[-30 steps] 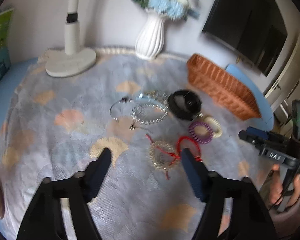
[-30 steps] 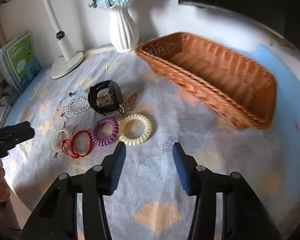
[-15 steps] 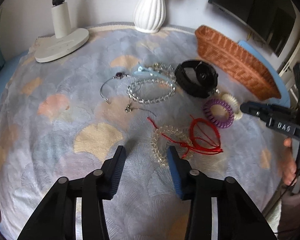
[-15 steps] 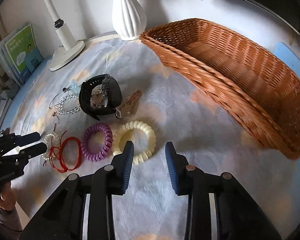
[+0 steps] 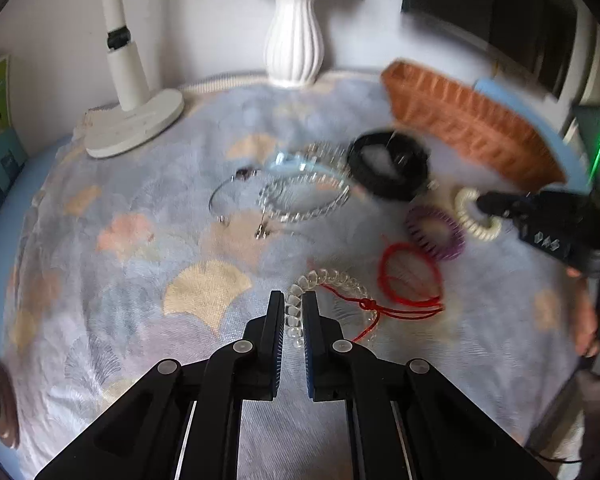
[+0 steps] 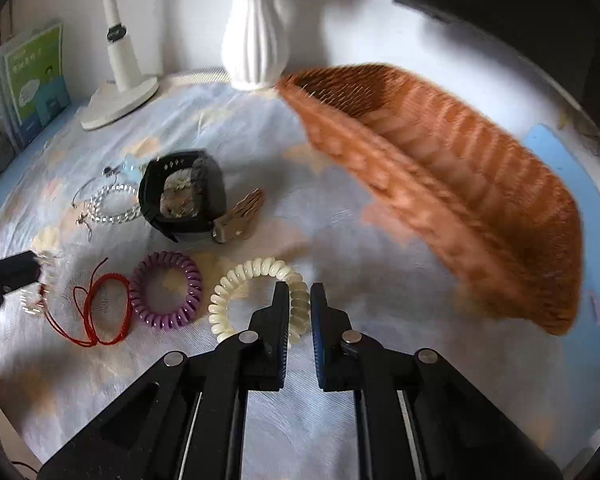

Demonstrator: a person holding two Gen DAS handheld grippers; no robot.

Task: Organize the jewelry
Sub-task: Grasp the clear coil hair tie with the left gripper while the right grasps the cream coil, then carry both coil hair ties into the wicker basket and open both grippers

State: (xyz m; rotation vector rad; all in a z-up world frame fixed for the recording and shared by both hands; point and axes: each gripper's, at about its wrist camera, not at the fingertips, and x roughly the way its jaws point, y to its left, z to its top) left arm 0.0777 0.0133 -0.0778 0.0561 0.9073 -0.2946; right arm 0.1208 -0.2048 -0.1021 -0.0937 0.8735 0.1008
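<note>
The left gripper (image 5: 292, 316) has its fingers nearly together, pinching the near side of the clear bead bracelet (image 5: 332, 280) on the worktop (image 5: 140, 280); the right gripper (image 6: 299, 312) has its fingers closed narrowly on the near right part of the cream spiral hair tie (image 6: 256, 272); beside it to the left lie the purple spiral hair tie (image 6: 166, 290) and the red cord bracelet (image 6: 104, 308); farther away are the black watch (image 6: 182, 196) and a clear chain bracelet (image 6: 112, 208); the wicker basket (image 6: 460, 184) stands to the right, apart from the jewelry; a white vase (image 6: 256, 40) is behind.
</note>
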